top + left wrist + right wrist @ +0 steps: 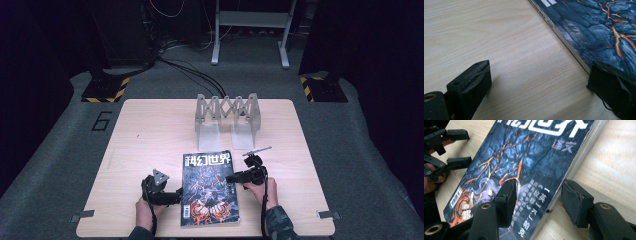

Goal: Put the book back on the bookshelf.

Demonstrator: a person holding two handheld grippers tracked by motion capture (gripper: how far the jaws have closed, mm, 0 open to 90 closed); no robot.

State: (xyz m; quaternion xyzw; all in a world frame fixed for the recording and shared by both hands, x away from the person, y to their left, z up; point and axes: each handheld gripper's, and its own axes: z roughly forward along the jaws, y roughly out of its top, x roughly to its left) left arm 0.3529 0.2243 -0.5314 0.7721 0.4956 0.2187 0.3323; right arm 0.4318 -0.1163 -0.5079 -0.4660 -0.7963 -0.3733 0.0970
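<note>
Resting on a pale wooden table (140,130), both claws gape beside a magazine (209,187).

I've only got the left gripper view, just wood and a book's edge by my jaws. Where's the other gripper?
Observer: The right gripper straddles the opposite long edge of the book, one jaw over the cover, one over the table.
Operator: Clamped on it?
Observer: No, its jaws stand open, not pressing.
Operator: Anything beyond the book?
Observer: A grey folding rack stands upright at the table's far side, apart from the book.
</note>
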